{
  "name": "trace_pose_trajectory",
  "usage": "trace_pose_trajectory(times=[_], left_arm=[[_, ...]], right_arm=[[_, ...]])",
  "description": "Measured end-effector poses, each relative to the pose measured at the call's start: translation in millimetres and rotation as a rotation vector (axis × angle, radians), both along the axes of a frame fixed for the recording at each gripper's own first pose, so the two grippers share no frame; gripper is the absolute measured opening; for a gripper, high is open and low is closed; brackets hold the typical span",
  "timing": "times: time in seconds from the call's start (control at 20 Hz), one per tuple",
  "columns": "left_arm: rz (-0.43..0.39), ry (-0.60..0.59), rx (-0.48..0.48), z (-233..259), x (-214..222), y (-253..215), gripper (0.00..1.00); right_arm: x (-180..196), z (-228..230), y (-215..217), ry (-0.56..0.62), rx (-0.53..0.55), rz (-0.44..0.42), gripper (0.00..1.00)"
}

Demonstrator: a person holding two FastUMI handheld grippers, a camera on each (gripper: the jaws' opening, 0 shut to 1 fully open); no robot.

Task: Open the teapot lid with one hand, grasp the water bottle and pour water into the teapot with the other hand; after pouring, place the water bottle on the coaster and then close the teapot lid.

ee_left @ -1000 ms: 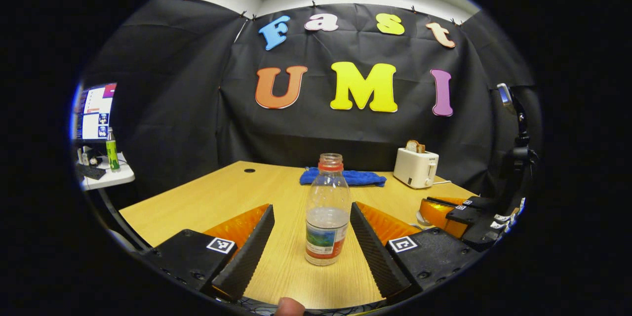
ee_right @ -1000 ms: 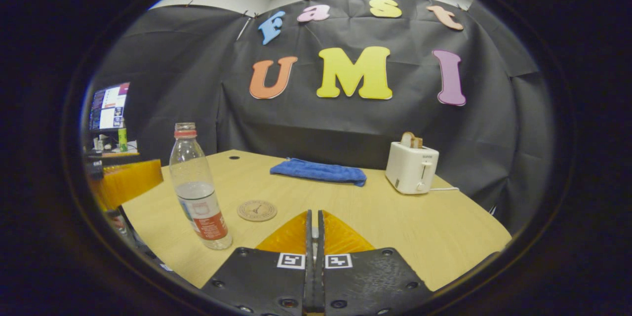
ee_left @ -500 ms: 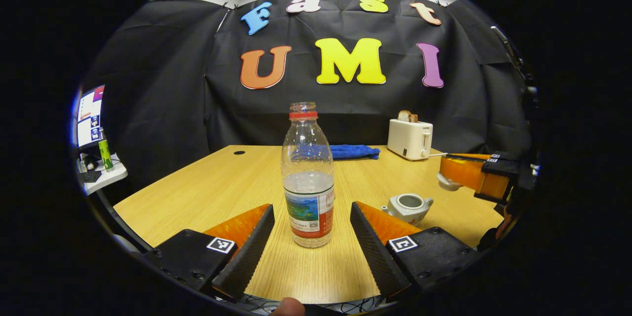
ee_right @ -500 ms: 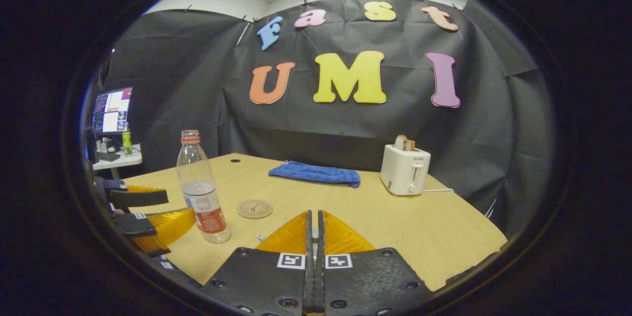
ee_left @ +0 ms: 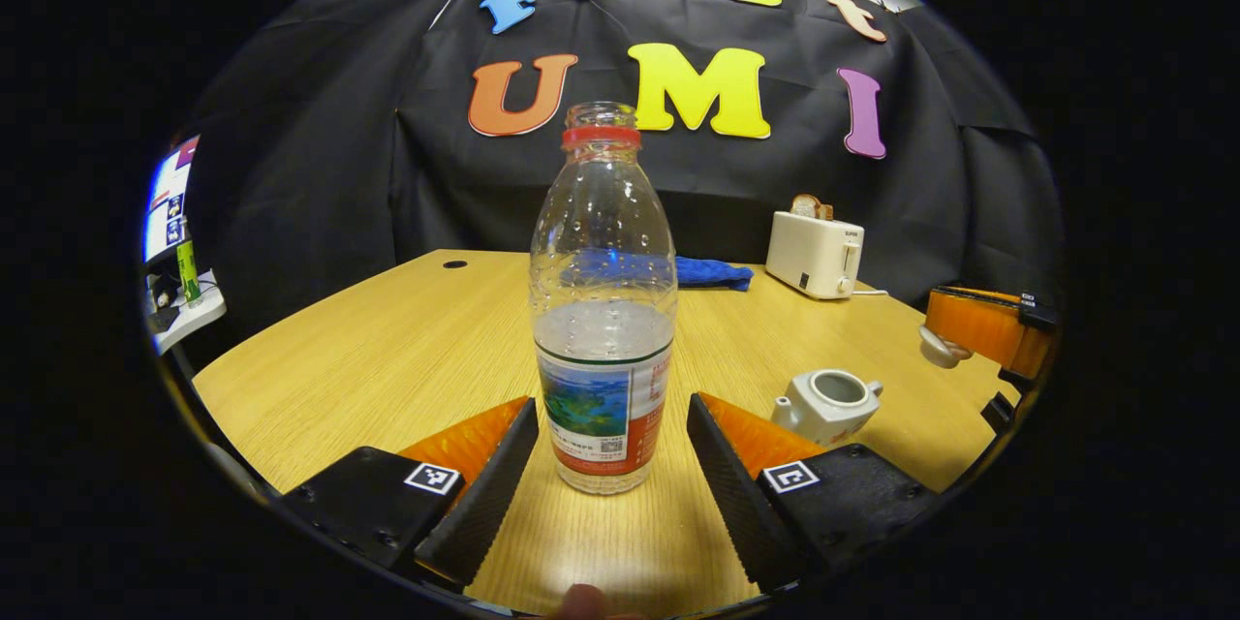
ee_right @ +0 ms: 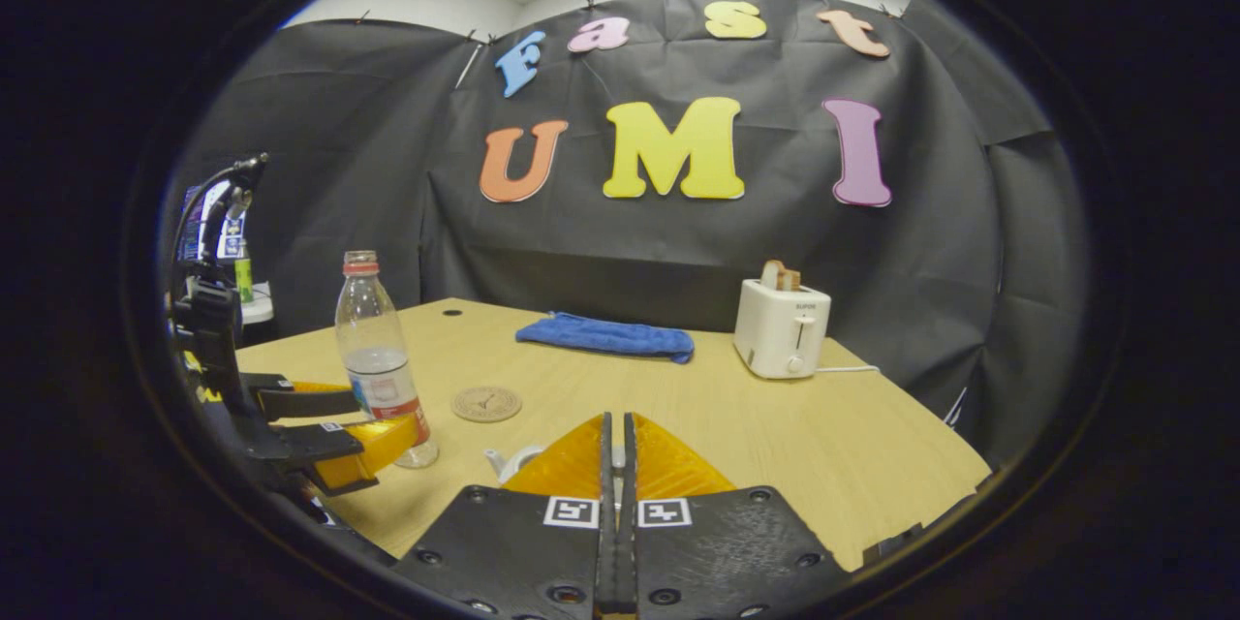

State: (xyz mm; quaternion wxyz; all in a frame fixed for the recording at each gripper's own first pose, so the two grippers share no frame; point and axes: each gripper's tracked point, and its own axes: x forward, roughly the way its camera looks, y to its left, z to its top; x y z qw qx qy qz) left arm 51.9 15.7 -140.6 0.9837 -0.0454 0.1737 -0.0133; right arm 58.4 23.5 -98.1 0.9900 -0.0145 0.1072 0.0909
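Wooden tabletop [ee_left: 387, 358]: left gripper [ee_left: 612, 465] spread around clear plastic water bottle [ee_left: 603, 310], pre-grasp; right gripper [ee_right: 616, 465], at three o'clock, pinches white lid [ee_left: 938, 347] clear of open white teapot [ee_left: 825, 402].

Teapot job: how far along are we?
Done: the small white teapot stands open, its white lid held by the right gripper. In hand: the open left gripper brackets the clear plastic water bottle, ungrasped. Left: pouring, the round wooden coaster, closing.
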Motion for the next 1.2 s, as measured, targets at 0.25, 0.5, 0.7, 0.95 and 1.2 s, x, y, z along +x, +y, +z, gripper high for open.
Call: trace_pose_trajectory(times=[0.25,0.5,0.7,0.95,1.2], left_arm=[[-0.019,0.009,0.020,-4.0,5.4,-1.1,0.97],[-0.014,0.012,0.041,-7.0,11.4,3.5,0.85],[-0.005,0.023,0.080,-3.8,7.9,7.5,0.80],[-0.037,0.008,0.208,8.5,3.6,9.9,0.78],[-0.093,-0.006,0.534,24.5,0.0,28.4,0.76]], right_arm=[[-0.2,-2.3,0.8,0.007,-0.014,0.007,0.00],[-2.0,-3.2,0.5,0.012,-0.016,0.011,0.00],[-4.4,-3.2,-6.9,0.013,-0.012,0.004,0.00],[-7.8,-4.2,-18.1,0.021,0.004,-0.001,0.00],[-11.4,-2.7,-30.2,0.009,0.007,-0.007,0.00]])
